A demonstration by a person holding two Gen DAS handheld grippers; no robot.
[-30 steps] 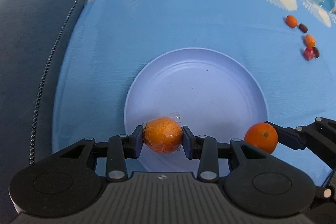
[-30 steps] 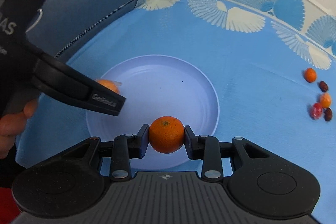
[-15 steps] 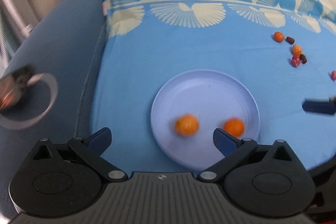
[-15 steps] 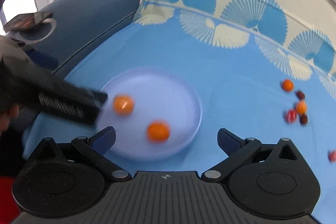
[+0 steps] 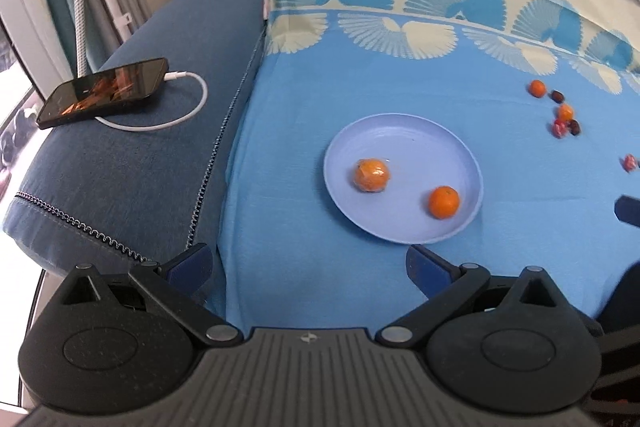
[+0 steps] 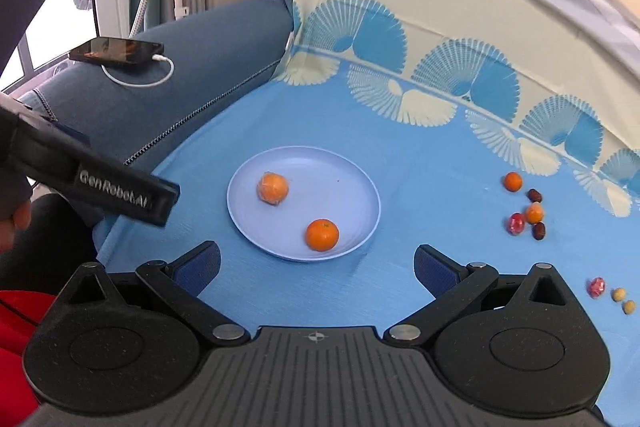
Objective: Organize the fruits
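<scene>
Plastic film blurs one orange (image 6: 272, 188) on the plate (image 6: 356, 187); each hand-held gripper, left (image 5: 308, 269) and right (image 6: 317, 267), gapes wide.

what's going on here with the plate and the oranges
A person with a handheld gripper in each hand is sorting fruit on a blue cloth. Two oranges sit apart on the pale blue plate: a plastic-wrapped orange and a bare orange. The left gripper and right gripper are both open, holding nothing. Small fruits remain scattered on the cloth to the right of the plate.
</scene>
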